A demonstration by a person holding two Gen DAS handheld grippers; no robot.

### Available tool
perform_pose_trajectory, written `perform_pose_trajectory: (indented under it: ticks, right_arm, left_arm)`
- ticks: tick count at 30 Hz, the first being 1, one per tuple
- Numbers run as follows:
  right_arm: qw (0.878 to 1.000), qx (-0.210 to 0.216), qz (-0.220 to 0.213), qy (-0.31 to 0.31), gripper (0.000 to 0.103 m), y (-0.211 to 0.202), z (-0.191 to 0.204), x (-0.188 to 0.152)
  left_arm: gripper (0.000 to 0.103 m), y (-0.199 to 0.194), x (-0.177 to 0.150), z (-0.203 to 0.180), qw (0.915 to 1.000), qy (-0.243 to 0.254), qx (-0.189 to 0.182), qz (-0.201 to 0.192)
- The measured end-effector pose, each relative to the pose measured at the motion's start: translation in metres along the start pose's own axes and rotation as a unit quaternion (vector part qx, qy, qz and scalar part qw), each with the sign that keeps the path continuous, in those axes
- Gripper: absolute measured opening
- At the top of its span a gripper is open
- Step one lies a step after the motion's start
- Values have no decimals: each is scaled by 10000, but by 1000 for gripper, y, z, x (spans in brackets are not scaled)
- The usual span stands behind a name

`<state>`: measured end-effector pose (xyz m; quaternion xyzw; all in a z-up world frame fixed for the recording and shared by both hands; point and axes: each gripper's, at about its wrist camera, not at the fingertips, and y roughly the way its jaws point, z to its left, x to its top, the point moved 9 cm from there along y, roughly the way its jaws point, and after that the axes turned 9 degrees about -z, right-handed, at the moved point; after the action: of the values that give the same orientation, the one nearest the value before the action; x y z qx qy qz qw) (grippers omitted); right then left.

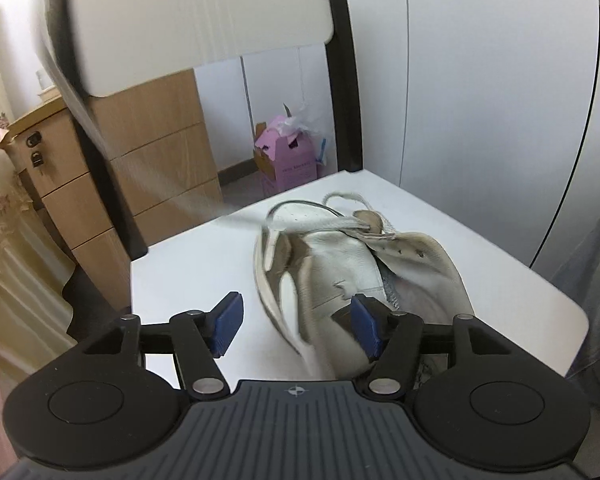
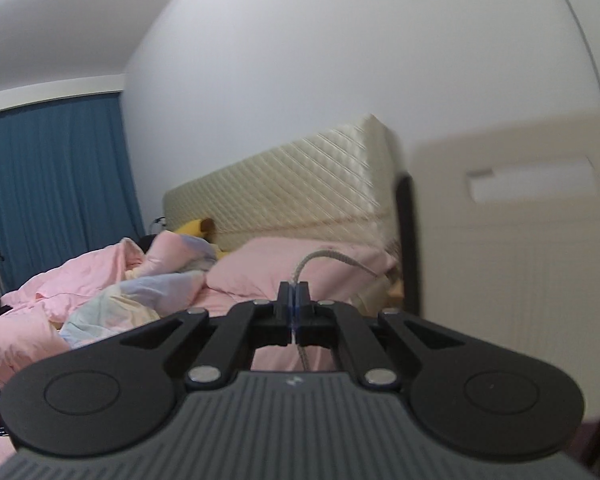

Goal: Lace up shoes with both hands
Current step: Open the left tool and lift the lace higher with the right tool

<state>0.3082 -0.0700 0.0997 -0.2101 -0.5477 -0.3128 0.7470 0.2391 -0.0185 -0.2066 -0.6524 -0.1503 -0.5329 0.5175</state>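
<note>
- Now the white shoe [image 1: 352, 276] lies on its side on the white chair seat [image 1: 187, 272], toe end toward the far edge, heel end near the camera.
- Left gripper [image 1: 297, 322] hangs over the shoe's near end with its jaws released; the blue pads [image 1: 228, 322] stand well apart, the left pad over bare seat, the right pad just beside or touching the shoe's upper, and I cannot tell which.
- Nothing is pinched between those pads, though part of the shoe lies in the gap.
- Right gripper [image 2: 293, 296] points almost level, its jaws clenched on a grey shoelace [image 2: 320, 258].
- From the closed pads the lace arcs up and off to the right; a second stretch runs down beneath the jaws.
- Far beyond the right gripper lie a bed with pink bedding [image 2: 283, 268], a quilted headboard [image 2: 300, 184] and a blue curtain [image 2: 59, 184].
- Close on its right stands the blurred chair back [image 2: 512, 248].
- Behind the seat in the left view are wooden drawers [image 1: 151, 160] and a pink box [image 1: 287, 156] on the floor.
</note>
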Motion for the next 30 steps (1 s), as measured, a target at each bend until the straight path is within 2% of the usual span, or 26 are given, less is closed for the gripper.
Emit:
perform_pose_trajectory:
  ticks: [3, 6, 8, 10, 13, 17, 20, 22, 23, 24, 30]
  right_arm:
    - [9992, -278, 151, 247, 2, -21, -30, -37]
    - [9971, -529, 247, 495, 2, -44, -48, -80]
    - [9948, -685, 331, 674, 2, -58, -58, -109]
    - [9921, -757, 412, 907, 2, -80, -63, -134]
    - [9870, -745, 476, 1343, 2, -97, -70, -166]
    - [9848, -454, 595, 1566, 2, -109, -50, -177]
    - [9857, -267, 621, 1545, 2, -108, -39, -178]
    - [9855, -236, 660, 1542, 2, -105, -38, -180]
    - [9842, -222, 666, 1624, 2, -107, -41, -183]
    - [9824, -226, 656, 1736, 2, -111, -47, -185]
    - [9707, -329, 602, 2302, 2, -112, -71, -191]
  left_arm:
    - [65, -16, 1, 4, 9997, -147, -121, -180]
    - [74, -34, 5, 3, 9987, -175, -196, -447]
    - [74, -44, 10, 1, 9972, -233, -271, -652]
    - [74, -48, 19, 0, 9953, -234, -166, -923]
    - [72, -49, 30, -2, 9919, -273, -20, -1238]
    - [70, -49, 46, -15, 9858, -425, -229, -1607]
    - [61, -46, 54, -24, 9829, -409, -190, -1784]
    - [34, -39, 58, -29, 9828, -454, -239, -1773]
    - [25, -36, 59, -31, 9827, -482, -280, -1767]
    - [7, -33, 60, -34, 9831, -480, -338, -1734]
    - [4, -22, 54, -53, 9857, -185, -675, -1534]
